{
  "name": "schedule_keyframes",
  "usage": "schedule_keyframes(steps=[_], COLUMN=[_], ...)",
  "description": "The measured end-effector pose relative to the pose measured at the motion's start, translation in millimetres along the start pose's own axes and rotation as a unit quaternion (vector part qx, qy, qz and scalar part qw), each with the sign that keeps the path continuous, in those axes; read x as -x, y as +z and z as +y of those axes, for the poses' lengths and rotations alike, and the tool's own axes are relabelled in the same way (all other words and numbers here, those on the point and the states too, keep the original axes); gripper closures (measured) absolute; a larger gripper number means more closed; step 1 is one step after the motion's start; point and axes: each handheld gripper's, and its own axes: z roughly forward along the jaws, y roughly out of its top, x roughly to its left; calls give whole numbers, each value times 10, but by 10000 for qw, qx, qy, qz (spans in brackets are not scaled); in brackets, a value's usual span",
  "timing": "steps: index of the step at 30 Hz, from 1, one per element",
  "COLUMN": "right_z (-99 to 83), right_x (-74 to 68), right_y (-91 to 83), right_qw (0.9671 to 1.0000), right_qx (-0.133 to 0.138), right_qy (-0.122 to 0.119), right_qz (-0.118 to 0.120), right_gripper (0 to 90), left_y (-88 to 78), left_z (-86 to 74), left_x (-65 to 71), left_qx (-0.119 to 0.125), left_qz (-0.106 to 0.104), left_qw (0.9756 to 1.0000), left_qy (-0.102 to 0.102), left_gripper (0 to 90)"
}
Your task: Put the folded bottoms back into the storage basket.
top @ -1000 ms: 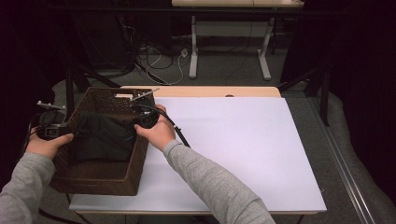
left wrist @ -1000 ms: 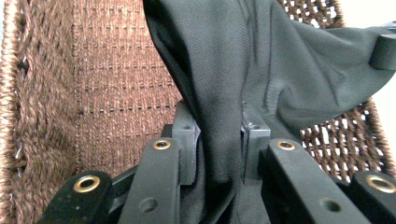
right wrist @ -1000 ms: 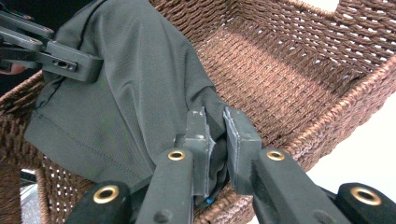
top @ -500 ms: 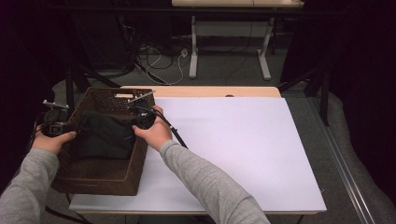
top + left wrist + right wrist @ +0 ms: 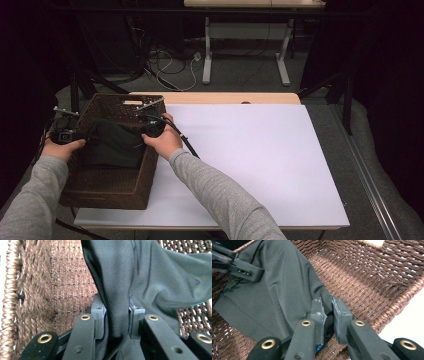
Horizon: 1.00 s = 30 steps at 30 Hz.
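The dark cloth [image 5: 112, 142] hangs inside the wicker basket [image 5: 107, 187], stretched between the two tools and sagging toward the basket's floor. In the left gripper view a thick fold of the cloth [image 5: 140, 277] runs up between the jaws of the left tool [image 5: 117, 315], which are clamped on it. In the right gripper view the right tool [image 5: 327, 315] pinches a corner of the cloth [image 5: 274, 297] close to the basket's woven wall [image 5: 372, 282]; the left tool [image 5: 239, 270] grips the far edge there. From above, the left tool [image 5: 64, 135] sits at the basket's left rim, the right tool [image 5: 152, 128] at its right rim. The basket stands on the left end of the white tabletop [image 5: 260, 165].
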Motion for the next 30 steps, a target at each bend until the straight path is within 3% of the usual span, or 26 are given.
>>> schedule_keyframes(steps=[10, 15, 18, 21, 22, 30], right_z=[-4, -7, -11, -4, 3, 29], right_x=[29, 40, 44, 70, 68, 28], right_y=[50, 87, 104, 89, 77, -63], right_qw=[10000, 9996, 9986, 9971, 9974, 9946], right_qx=[-5, 56, 170, 251, 291, 360], right_qy=[-2, -197, -388, -612, -583, -917], right_qz=[-44, -181, -331, -377, -311, -314], right_gripper=[799, 774, 693, 611, 564, 464], left_y=[69, 116, 135, 101, 82, -39], left_z=[7, 11, 3, 1, -1, -56], left_x=[-29, -51, -36, -32, -32, 24], left_qx=[5, 7, 133, 332, 348, 574], left_qz=[0, 103, 411, 449, 486, 474], left_qw=[10000, 9999, 9991, 9984, 9981, 9972], left_qy=[-43, -30, 21, 81, 128, 78], left_gripper=[716, 683, 573, 463, 434, 357])
